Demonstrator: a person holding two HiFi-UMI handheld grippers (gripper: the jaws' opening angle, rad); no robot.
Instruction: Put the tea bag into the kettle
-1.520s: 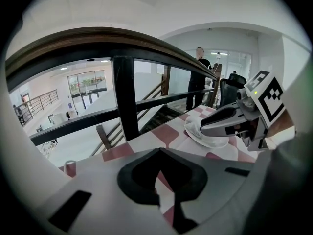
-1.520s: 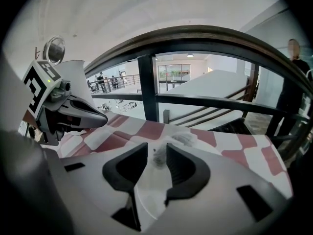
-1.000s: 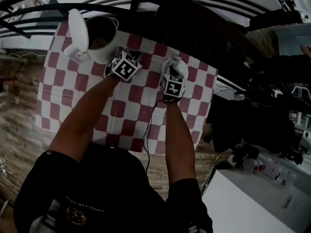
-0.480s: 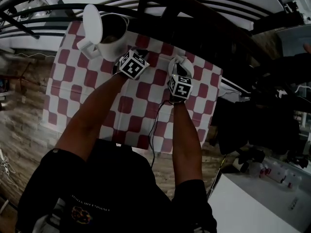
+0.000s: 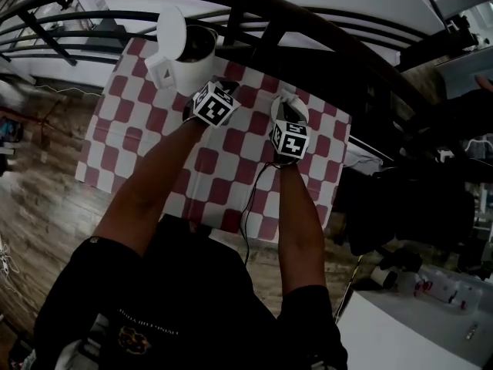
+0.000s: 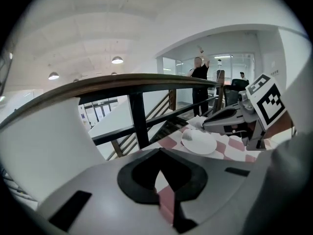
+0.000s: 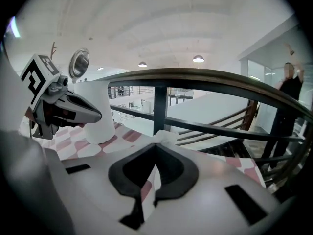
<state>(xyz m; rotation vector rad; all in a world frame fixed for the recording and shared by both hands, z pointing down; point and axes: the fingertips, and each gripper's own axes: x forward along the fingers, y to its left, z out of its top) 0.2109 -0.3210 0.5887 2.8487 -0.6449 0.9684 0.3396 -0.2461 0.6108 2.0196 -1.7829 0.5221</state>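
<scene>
small white paper tea bag (image 7: 164, 136): pinched at the very tips of the right gripper (image 7: 156, 145), jaws pressed together on it, held above the red-and-white chequered tablecloth (image 5: 123, 122), well apart from the kettle. left gripper (image 6: 159, 151): jaws pressed together, nothing between. tall white kettle (image 5: 189, 56): lid flipped open, far left corner of the table, just beyond the left gripper. black stair railing (image 5: 308, 29) behind.

Kettle (image 5: 189, 66) stands at the table's (image 5: 146, 145) upper-left corner in the head view, railing (image 5: 308, 23) behind it. Plate (image 6: 199, 142) lies right of kettle, beneath right gripper (image 6: 201, 126) and its tea bag (image 7: 164, 137).
</scene>
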